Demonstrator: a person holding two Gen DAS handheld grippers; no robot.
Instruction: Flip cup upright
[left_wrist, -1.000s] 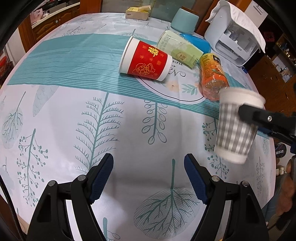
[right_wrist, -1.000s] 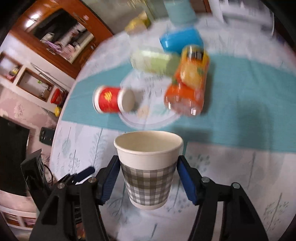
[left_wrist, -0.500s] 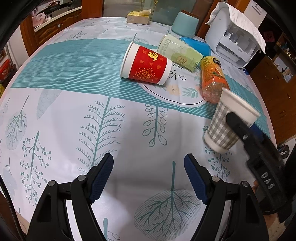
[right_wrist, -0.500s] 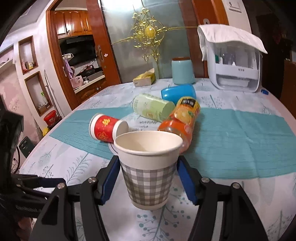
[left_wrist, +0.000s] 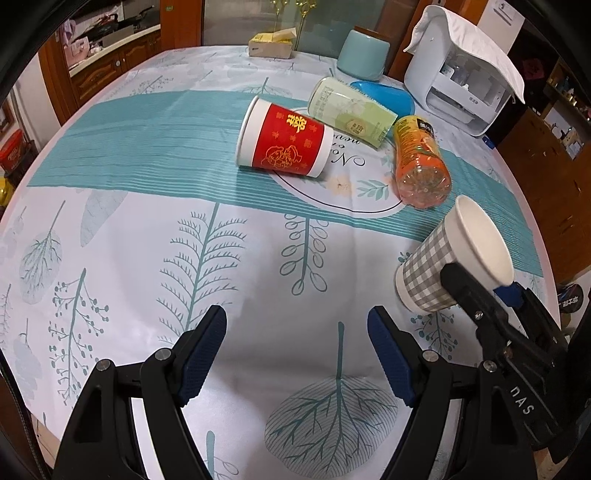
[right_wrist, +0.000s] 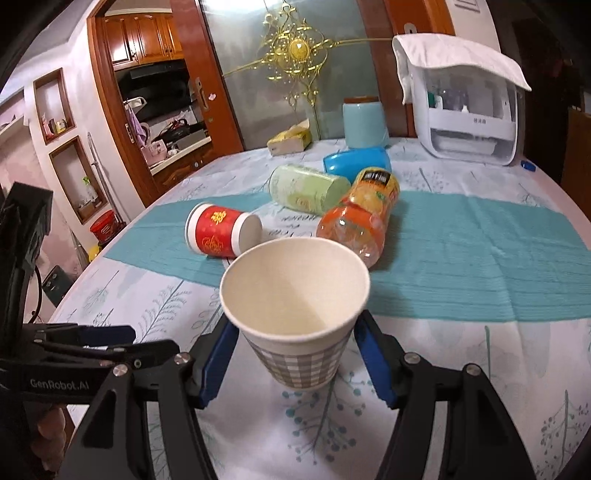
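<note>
A grey-checked paper cup (right_wrist: 295, 317) stands mouth up between my right gripper's (right_wrist: 295, 354) blue pads, its base at or near the tablecloth. It also shows in the left wrist view (left_wrist: 450, 258) at the right, leaning in that view, with the right gripper (left_wrist: 480, 291) closed on it. My left gripper (left_wrist: 297, 354) is open and empty above the tablecloth's near part. A red paper cup (left_wrist: 284, 142) lies on its side farther back.
Lying near the red cup are a green cup (left_wrist: 351, 110), an orange bottle (left_wrist: 419, 160) and a blue cup (left_wrist: 384, 99). A white appliance (left_wrist: 465, 74), a teal canister (left_wrist: 364, 53) and a tissue box (left_wrist: 271, 42) stand at the table's far edge.
My right gripper has turned and lowered the checked cup from the air to the tablecloth, mouth now facing up. The left gripper has stayed open and nearly still.
</note>
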